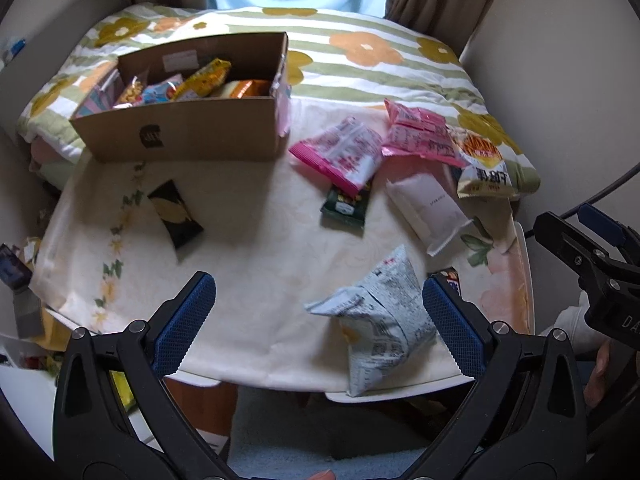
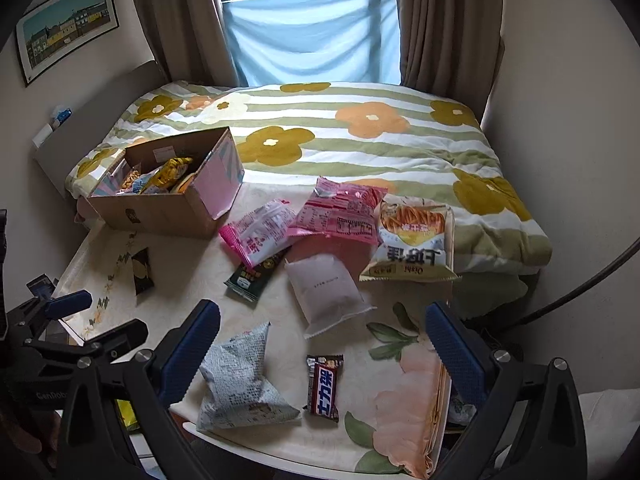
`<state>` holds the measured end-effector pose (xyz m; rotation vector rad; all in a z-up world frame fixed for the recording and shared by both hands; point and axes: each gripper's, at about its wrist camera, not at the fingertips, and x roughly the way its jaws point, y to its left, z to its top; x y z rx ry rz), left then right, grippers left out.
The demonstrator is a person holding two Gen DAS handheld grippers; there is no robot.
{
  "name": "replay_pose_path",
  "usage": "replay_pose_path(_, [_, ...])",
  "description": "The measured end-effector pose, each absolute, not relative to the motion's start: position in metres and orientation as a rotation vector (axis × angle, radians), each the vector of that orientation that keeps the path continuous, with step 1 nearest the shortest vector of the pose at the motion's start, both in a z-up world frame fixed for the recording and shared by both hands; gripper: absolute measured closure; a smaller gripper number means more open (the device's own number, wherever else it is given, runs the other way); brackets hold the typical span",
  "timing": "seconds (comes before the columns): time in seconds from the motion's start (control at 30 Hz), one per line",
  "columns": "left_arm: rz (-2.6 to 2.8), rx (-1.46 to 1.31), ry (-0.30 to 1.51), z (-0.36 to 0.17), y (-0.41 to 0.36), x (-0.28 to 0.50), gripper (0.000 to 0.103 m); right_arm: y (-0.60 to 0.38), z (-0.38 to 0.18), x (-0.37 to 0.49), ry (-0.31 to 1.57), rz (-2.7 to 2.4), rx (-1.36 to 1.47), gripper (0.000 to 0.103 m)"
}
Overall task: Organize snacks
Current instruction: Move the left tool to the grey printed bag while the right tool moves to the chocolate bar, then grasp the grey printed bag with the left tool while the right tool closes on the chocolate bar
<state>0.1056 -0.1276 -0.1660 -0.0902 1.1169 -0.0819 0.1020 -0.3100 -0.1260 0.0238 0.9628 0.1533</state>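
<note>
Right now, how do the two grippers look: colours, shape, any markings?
Both look alike. The left gripper and the right gripper each have black plastic arms with silver screws and two blue, finely textured finger pads. Pale lettering marks each black body, only partly readable. No sleeves show.

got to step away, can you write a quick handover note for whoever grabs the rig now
Left gripper: open, empty, hovering over the near table edge by the grey-white crumpled bag.
Right gripper: open, empty, above the chocolate bar.
Done: the cardboard box at the far left already holds several snacks.
Left on the table: black packet, dark green packet, two pink bags, white pouch, cream chip bag, plus the grey bag and the bar.
</note>
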Motion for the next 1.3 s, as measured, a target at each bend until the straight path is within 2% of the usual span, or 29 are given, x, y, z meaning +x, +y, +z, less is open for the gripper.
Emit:
replay_pose_path(0.4, [-0.128,-0.081,1.259,-0.234,-0.185,0.102,0.0,-0.352,-0.188,0.085,1.04,0.101,0.038,0.001])
replay_pose_path(0.6, [-0.098,-0.139,1.291,-0.261,-0.185,0.106,0.0,-0.362,-0.218,0.082,1.095,0.09,0.064,0.001])
replay_pose_path(1.07, [-0.054,-0.184,1.291,-0.289,-0.173,0.122,0.001,-0.351,-0.256,0.085,1.147,0.137,0.089,0.002])
replay_pose_path(1.1, [-0.048,-0.179,1.294,-0.291,-0.172,0.123,0.002,-0.351,-0.257,0.086,1.149,0.138,0.091,0.002])
replay_pose_path(1.13, [-0.051,-0.173,1.298,-0.293,-0.173,0.123,0.009,-0.349,-0.258,0.086,1.151,0.138,0.084,0.002])
replay_pose_path(1.17, [-0.055,-0.165,1.307,-0.296,-0.173,0.124,0.024,-0.347,-0.259,0.087,1.151,0.142,0.077,0.002])
replay_pose_path(1.3, [-0.058,-0.108,1.297,-0.298,-0.177,0.123,0.027,-0.335,-0.263,0.086,1.159,0.172,0.052,0.011])
